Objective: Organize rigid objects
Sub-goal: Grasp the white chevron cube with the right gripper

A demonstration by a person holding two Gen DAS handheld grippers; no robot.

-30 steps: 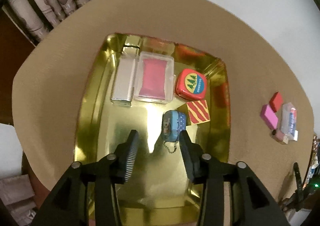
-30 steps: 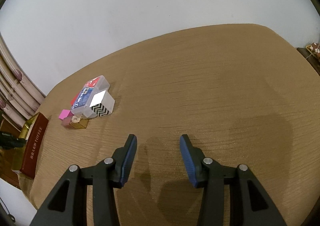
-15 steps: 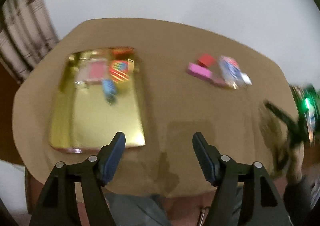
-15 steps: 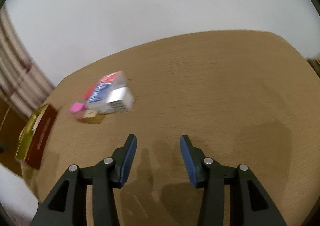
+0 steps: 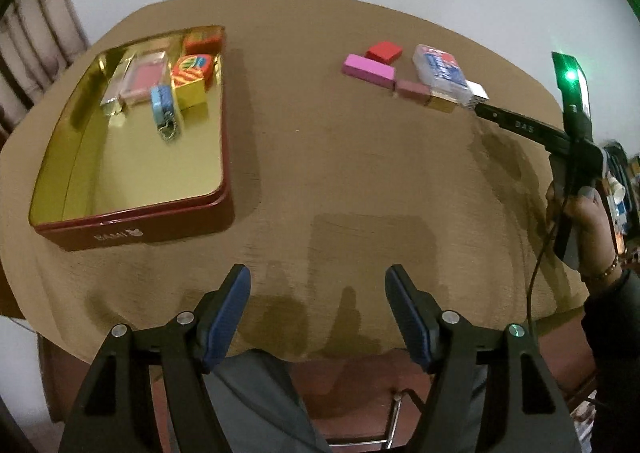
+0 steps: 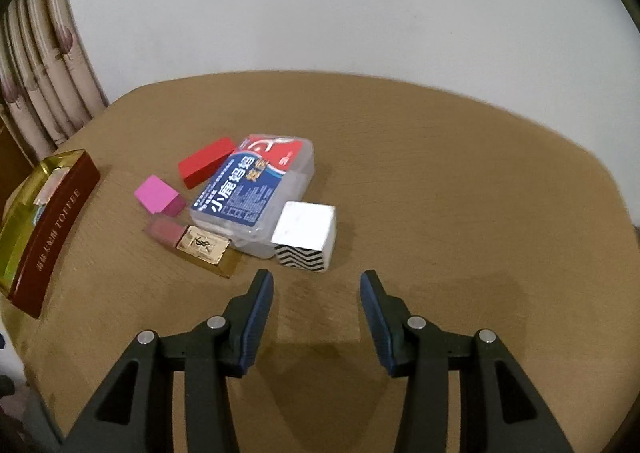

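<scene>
A red tin (image 5: 132, 221) with a gold inside holds a blue keychain case (image 5: 164, 109), a striped block (image 5: 190, 79), a pink clear case (image 5: 142, 79) and a silver box (image 5: 114, 93). My left gripper (image 5: 318, 285) hangs open over the table's near edge, nothing between its fingers. Right of the tin (image 6: 56, 229) lies a cluster: red block (image 6: 206, 167), pink block (image 6: 158, 195), clear box with a blue label (image 6: 256, 189), gold-capped lipstick (image 6: 196, 243) and a white cube with zigzag sides (image 6: 306, 239). My right gripper (image 6: 316, 293) stands open just short of the cube.
The round table wears a tan cloth (image 5: 340, 181). A curtain (image 6: 36, 65) hangs at the left and a white wall stands behind. A person's hand (image 5: 588, 221) holds the right gripper at the table's right edge. Legs and a chair frame show below the near edge.
My left gripper has left the blue keychain case in the tin, spread wider and drawn back to the table's near edge. My right gripper has swung toward the cluster, which now lies close ahead.
</scene>
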